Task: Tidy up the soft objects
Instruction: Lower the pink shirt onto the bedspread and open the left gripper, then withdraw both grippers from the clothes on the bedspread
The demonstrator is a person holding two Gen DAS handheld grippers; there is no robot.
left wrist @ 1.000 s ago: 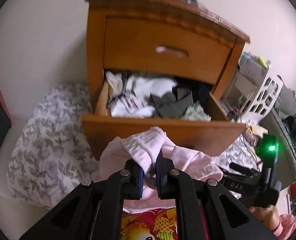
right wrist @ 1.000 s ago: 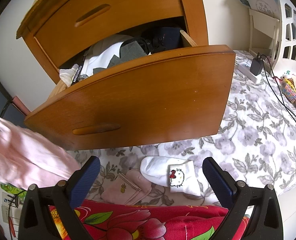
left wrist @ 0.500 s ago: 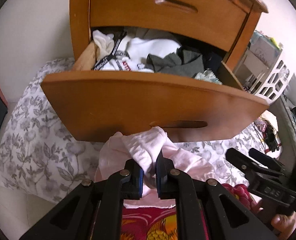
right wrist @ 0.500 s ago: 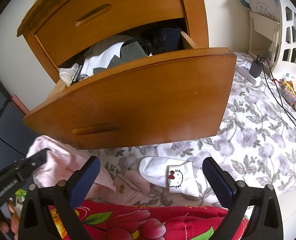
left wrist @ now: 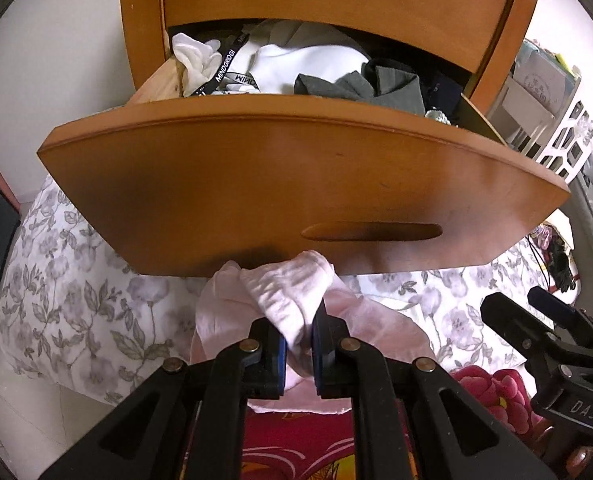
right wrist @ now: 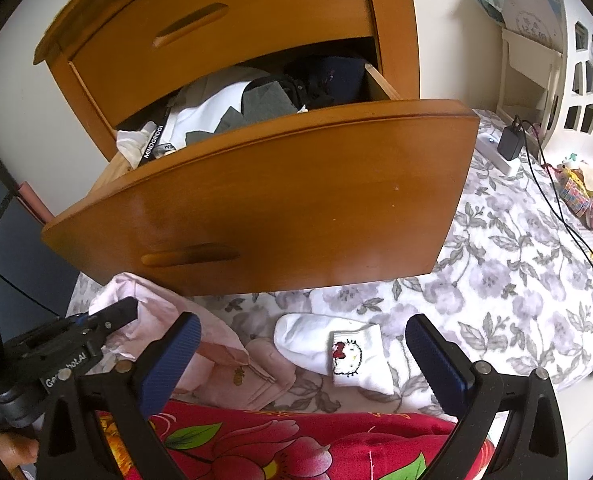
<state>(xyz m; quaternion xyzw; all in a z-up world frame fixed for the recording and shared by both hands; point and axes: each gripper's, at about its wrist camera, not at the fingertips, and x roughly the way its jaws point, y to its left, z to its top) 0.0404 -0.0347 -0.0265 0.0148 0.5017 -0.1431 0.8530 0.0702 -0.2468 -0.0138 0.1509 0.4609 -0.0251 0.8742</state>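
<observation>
My left gripper (left wrist: 298, 347) is shut on a pale pink garment (left wrist: 292, 300), held low in front of the open wooden drawer (left wrist: 296, 184). The right wrist view catches the same pink garment (right wrist: 152, 308) at the left, with the left gripper (right wrist: 112, 316) on it. My right gripper (right wrist: 302, 350) stands wide open with nothing between its fingers, above a white sock with a cartoon face (right wrist: 336, 350) and a small pink pouch (right wrist: 256, 376) lying on the floral sheet (right wrist: 516, 280). White, grey and dark clothes (left wrist: 316, 68) fill the drawer.
The wooden nightstand's upper drawer (right wrist: 224, 28) is closed. A red floral blanket (right wrist: 296, 444) lies at the near edge. A white lattice rack (right wrist: 576, 80), a charger with cables (right wrist: 510, 142) and small items sit at the right on the bed.
My left gripper has come down and nearer with the pink garment, from level with the drawer's top to below its front panel. The right gripper stayed where it was.
</observation>
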